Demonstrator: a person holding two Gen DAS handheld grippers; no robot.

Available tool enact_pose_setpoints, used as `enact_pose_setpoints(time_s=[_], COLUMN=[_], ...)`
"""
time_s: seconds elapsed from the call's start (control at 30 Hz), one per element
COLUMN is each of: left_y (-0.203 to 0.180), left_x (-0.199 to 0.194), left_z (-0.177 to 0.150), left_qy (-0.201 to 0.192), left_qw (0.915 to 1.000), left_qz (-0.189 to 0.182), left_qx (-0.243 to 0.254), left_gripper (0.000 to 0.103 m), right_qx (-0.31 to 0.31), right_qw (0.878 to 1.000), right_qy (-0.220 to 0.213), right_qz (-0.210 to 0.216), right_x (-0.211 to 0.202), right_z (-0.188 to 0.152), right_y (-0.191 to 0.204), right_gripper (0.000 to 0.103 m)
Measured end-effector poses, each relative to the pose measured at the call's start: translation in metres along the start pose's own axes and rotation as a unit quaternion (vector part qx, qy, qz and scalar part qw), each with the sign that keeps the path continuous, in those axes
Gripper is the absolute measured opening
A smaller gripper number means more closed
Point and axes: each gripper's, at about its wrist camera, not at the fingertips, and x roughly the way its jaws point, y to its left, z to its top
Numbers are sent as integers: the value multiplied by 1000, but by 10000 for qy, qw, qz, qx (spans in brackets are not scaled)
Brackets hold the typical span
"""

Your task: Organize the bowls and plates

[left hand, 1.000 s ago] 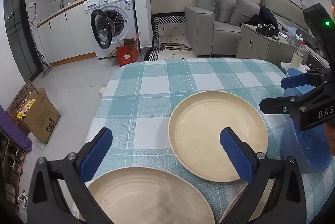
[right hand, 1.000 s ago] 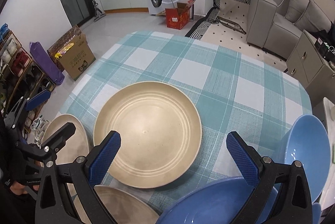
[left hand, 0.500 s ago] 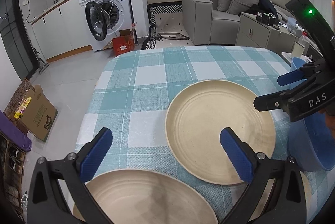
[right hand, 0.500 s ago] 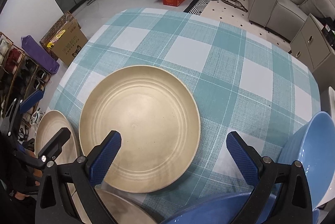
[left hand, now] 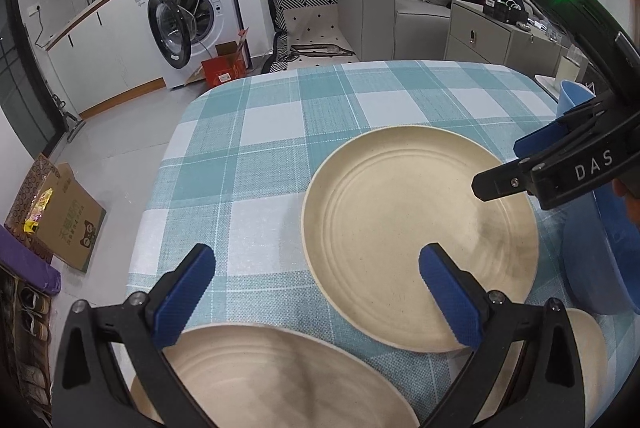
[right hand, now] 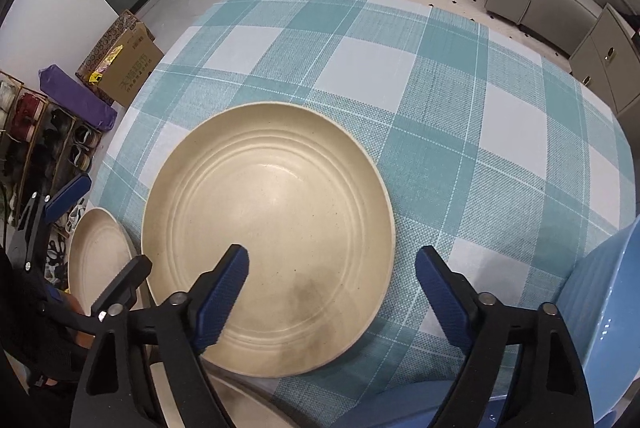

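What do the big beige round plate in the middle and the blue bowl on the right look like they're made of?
Big beige round plate: probably wheat-straw plastic or melamine; matte, faintly speckled, with moulded concentric rings and only a dull sheen. Blue bowl: looks like smooth plastic, semi-gloss, with small highlights on its wall. Neither can be confirmed by sight.

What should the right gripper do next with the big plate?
Probably lower the right hand-held gripper onto the near rim of the big beige plate and close on it. The gripper is open and empty, with one finger over the plate and the other over the tablecloth.
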Motion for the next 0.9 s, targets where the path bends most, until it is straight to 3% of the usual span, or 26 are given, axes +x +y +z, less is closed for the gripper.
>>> enact_pose_setpoints(time_s=[0.23, 0.43, 0.57, 0.73, 0.9], left_y=[0, -2, -2, -2, -2], left_x=[11, 18, 23, 29, 30], left_z=[0, -2, -3, -6, -8], left_qy=[238, 387, 489, 652, 677], left_qw=[9995, 9989, 9983, 9964, 9962], left_qz=[-183, -259, -315, -522, -518], left_qx=[-65, -52, -82, -161, -173], left_gripper=[84, 80, 71, 48, 42], right_qx=[31, 47, 72, 113, 177], right_qw=[9999, 9995, 9992, 9989, 9989], right_qy=[110, 295, 400, 451, 439], right_qz=[-32, -56, 13, 17, 36], right_x=[6, 18, 25, 29, 28], right_z=[1, 2, 2, 1, -1], right_y=[-1, -1, 0, -1, -5], right_gripper=[84, 81, 76, 66, 57])
